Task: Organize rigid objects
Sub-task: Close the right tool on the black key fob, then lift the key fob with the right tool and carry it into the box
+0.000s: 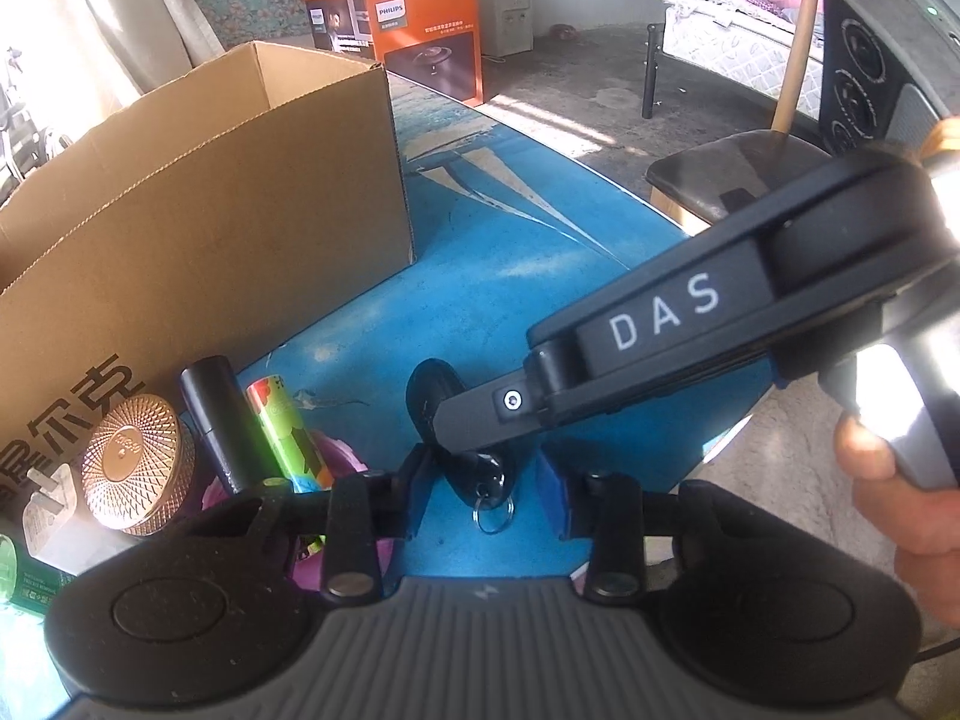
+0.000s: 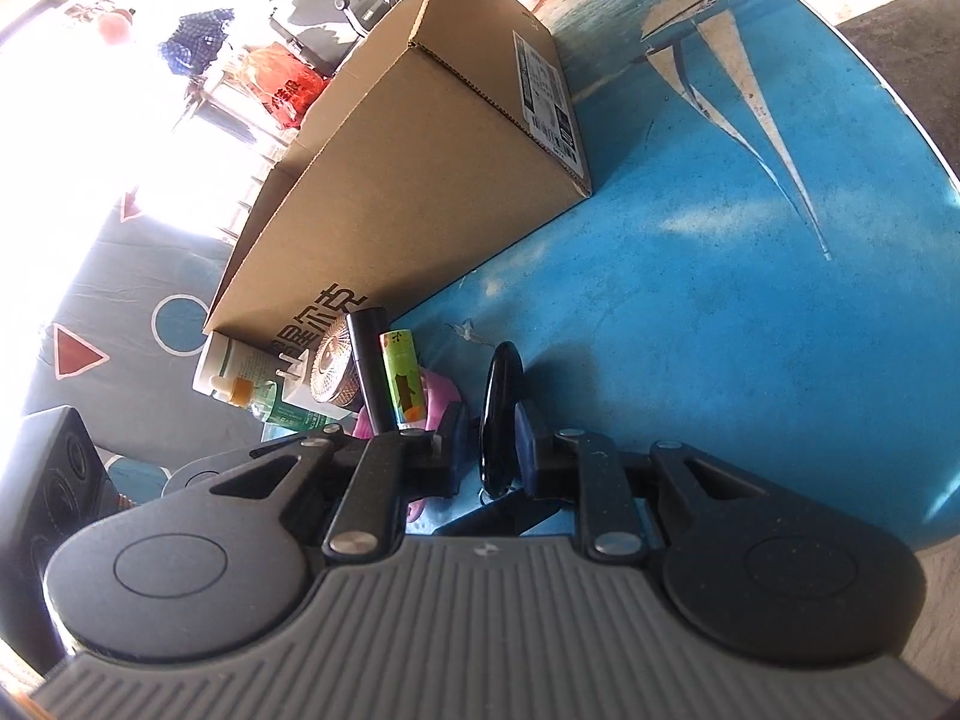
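right hand-held gripper (image 2: 487, 450) around black key fob (image 2: 503, 414)

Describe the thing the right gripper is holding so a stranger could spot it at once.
Start at the cardboard box on the blue table. A cluster of small items stands at its near corner; just right of the green tube there, the right gripper pinches a key fob. It alone is flat, black, oval, with a key ring.

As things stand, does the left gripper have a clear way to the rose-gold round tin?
Probably not directly: the left gripper straddles the black key fob that the right gripper clamps, and the black tube and green tube stand between it and the rose-gold round tin.
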Action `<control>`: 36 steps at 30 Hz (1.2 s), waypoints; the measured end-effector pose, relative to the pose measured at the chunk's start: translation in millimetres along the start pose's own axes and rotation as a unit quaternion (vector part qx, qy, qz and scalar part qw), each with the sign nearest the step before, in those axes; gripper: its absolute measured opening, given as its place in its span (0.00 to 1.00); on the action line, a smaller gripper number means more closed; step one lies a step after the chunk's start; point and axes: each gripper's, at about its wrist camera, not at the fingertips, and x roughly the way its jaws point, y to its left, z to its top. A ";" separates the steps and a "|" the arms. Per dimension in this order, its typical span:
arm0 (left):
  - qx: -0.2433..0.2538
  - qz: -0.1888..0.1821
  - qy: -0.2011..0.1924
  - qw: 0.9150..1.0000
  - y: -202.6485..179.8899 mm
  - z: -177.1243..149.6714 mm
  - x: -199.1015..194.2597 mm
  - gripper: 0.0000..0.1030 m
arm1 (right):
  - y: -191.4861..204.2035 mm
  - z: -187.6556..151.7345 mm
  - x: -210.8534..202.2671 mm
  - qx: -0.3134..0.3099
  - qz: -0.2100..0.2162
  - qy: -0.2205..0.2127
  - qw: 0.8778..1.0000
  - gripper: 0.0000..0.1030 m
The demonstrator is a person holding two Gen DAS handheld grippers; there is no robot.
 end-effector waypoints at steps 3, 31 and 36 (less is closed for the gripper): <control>0.008 0.004 -0.001 1.000 -2.1 1.1 0.6 0.36 | -3.4 1.5 6.4 0.005 -0.003 0.006 1.000 0.17; 0.001 0.101 -0.121 0.987 36.3 39.4 -111.6 0.39 | 116.4 43.4 -34.0 -0.100 0.071 -0.079 0.989 0.14; -0.057 0.118 -0.114 0.985 100.6 60.4 -129.3 0.41 | 172.1 95.4 5.9 -0.127 0.106 -0.022 0.986 0.14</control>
